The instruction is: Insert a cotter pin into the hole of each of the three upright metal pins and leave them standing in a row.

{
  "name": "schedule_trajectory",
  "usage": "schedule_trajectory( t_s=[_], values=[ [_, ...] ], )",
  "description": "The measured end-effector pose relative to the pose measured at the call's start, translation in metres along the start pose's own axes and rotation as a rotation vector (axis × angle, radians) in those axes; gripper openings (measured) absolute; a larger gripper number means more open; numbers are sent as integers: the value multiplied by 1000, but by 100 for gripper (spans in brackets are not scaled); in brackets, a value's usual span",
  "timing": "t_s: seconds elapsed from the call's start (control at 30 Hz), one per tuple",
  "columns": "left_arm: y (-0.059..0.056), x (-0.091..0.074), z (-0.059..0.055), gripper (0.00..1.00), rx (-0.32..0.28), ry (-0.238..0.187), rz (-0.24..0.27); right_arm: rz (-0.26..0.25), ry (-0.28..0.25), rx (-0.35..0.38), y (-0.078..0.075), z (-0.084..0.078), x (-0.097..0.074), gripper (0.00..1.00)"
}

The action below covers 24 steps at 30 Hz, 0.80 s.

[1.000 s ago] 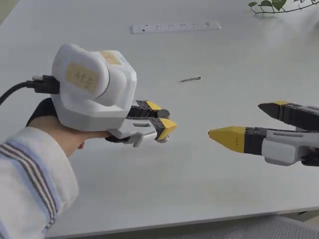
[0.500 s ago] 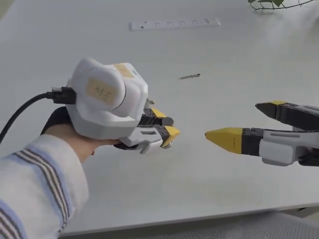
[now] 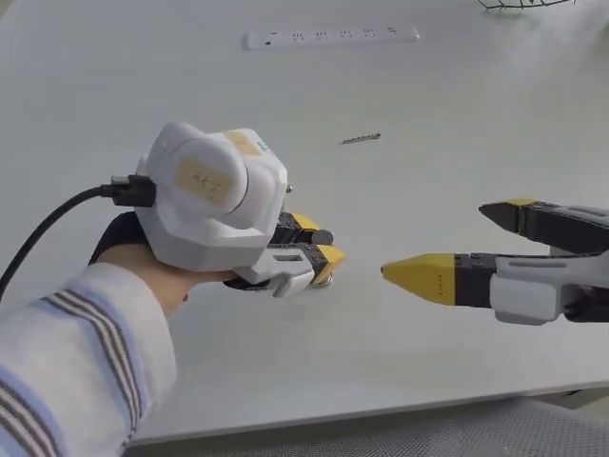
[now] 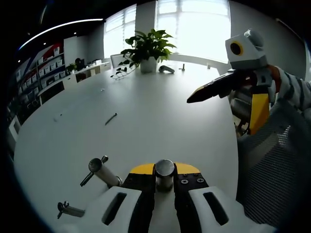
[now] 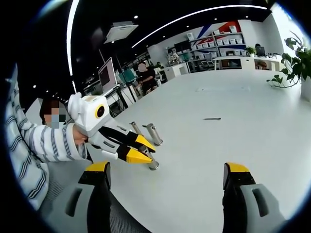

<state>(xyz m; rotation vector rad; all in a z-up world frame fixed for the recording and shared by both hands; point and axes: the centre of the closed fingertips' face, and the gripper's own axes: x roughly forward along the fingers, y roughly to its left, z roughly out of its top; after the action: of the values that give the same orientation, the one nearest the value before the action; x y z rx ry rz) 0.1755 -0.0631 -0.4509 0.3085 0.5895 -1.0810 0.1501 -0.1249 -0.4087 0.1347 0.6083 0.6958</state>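
My left gripper (image 3: pixel 324 249) is shut on a short metal pin (image 4: pixel 164 173), gripped near its top; the pin's lower end (image 5: pixel 153 165) is at or just above the white table. Two more metal pins (image 5: pixel 154 134) (image 5: pixel 135 127) stand upright behind that gripper. In the left gripper view the nearer pin (image 4: pixel 103 171) carries a cotter pin through its head, and the other pin (image 4: pixel 68 209) sits at the lower left. A loose cotter pin (image 3: pixel 362 139) lies farther out on the table. My right gripper (image 3: pixel 436 242) hovers open to the right, jaws pointing at the left gripper (image 5: pixel 138 149).
A white power strip (image 3: pixel 328 36) lies along the far side of the table (image 3: pixel 447 114). A potted plant (image 4: pixel 148 46) stands at the far end. A black cable (image 3: pixel 48 233) trails from the left gripper. The table's near edge (image 3: pixel 381 409) runs below both grippers.
The left gripper has drifted slightly toward me and to the right, still holding the pin. The right gripper has edged left toward it and stays open. The head camera has tilted a little.
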Motion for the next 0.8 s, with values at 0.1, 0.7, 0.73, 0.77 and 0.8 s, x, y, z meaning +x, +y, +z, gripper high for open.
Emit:
schedule_trajectory(
  t_s=[0.1,0.7,0.73,0.77,0.8],
  values=[
    [0,1,1,10,6,-3,-1,1,5,1,0,-1,1,95],
    [-1,-2,0,10,-2,-49,-10,4,16,-6,1,-4,1,94],
    [-1,-2,-1,11,-2,-51,-11,4,16,-6,1,-4,0,94],
    [-1,-2,-1,11,-4,-49,-14,3,16,-6,1,-4,0,94],
    [-1,-3,-3,11,2,-39,-19,2,15,-6,2,-4,0,94]
  ],
)
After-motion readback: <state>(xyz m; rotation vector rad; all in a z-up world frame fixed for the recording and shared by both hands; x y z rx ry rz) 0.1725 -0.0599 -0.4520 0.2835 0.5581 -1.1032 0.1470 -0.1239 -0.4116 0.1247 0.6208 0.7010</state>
